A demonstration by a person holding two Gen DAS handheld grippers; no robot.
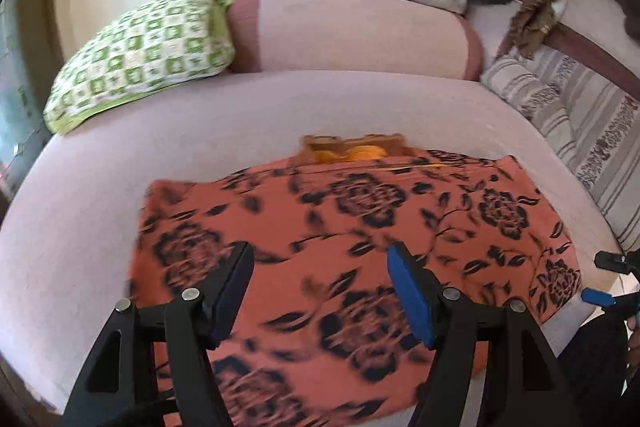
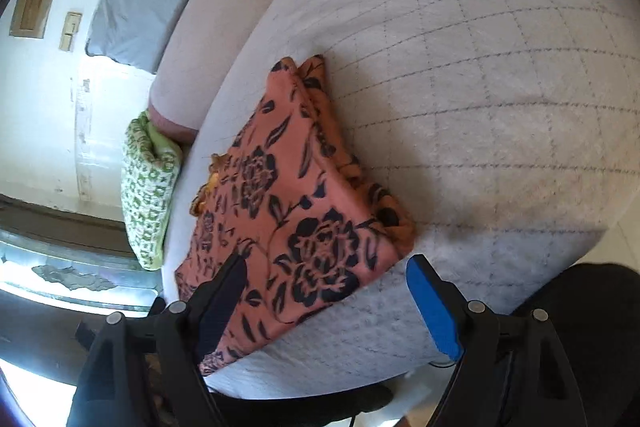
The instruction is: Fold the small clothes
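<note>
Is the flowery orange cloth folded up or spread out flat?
Folded. The flowery cloth lies in layers on the bed: the right wrist view shows stacked edges along its side.

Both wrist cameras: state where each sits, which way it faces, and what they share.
Left wrist: on the left gripper, open over the floral garment, facing the bolster and wall; the right gripper's tips show at right.
Right wrist: on the right gripper, open at the mattress edge, looking along it.
Shared: garment, bolster, green pillow.
</note>
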